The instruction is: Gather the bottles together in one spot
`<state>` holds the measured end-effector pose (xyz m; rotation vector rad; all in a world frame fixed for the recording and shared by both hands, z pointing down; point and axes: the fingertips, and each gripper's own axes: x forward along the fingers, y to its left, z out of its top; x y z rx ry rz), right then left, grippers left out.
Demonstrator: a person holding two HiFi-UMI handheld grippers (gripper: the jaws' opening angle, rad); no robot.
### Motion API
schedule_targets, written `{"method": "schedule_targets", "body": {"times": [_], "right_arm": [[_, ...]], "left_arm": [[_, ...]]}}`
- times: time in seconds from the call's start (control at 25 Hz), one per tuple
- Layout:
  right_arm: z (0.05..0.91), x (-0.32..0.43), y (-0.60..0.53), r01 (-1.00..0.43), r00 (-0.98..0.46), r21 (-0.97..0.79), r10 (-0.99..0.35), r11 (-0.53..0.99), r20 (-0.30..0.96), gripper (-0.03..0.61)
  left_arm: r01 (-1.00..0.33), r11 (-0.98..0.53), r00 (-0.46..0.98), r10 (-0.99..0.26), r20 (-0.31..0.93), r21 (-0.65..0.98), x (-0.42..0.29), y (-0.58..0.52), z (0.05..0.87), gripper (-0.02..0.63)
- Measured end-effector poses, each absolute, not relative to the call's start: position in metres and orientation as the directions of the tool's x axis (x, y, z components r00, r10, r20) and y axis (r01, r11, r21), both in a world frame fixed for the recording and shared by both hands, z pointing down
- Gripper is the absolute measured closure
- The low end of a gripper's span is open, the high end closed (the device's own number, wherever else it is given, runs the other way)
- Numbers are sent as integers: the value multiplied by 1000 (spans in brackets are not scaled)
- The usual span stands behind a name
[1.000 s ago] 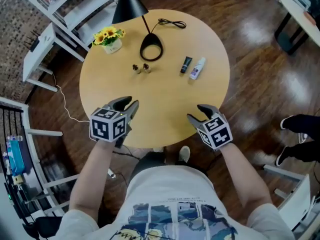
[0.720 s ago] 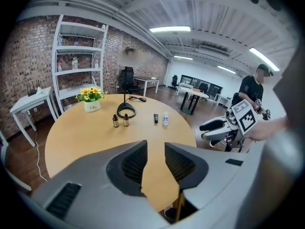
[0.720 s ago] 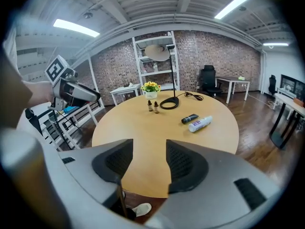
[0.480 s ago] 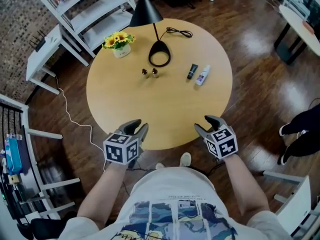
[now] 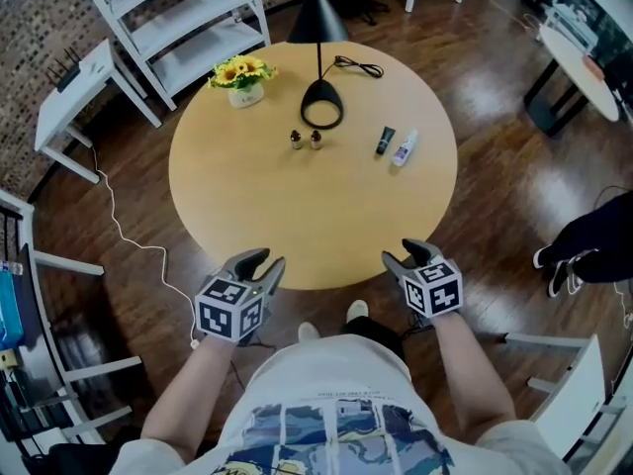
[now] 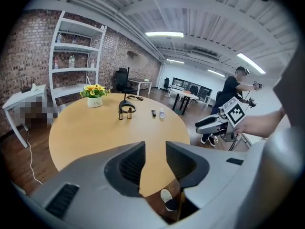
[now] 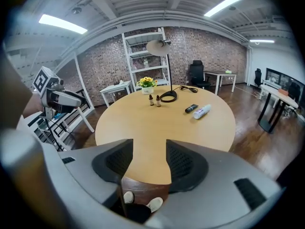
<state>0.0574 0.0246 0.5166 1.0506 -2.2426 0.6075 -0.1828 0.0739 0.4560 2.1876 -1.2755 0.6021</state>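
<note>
At the bottom of the head view, your left claw [image 5: 265, 260] sits at the near edge of the round table [image 5: 297, 216]. Its jaws are a narrow gap apart and have just been opening, with nothing between them. Your right claw [image 5: 401, 253], at lower right, stands wide open and empty. Far across the table, in the upper middle, two small brown bottles [image 5: 296, 141] stand side by side just below the lamp base [image 5: 322, 117]. To their right, set apart, a black tube [image 5: 385, 142] and a white bottle [image 5: 403, 148] lie close together.
</note>
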Motion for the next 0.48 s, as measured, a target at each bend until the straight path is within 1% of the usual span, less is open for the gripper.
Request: {"method": "schedule_targets", "body": {"times": [0.28, 0.48], "right_arm": [[528, 52, 19, -820, -475, -120, -547, 560, 689, 334], [524, 50, -38, -813, -469, -92, -552, 575, 689, 334]], "left_arm": [[-875, -405, 478, -624, 618, 267, -208, 99, 478, 480], [-891, -371, 449, -639, 624, 262, -220, 82, 481, 480]]}}
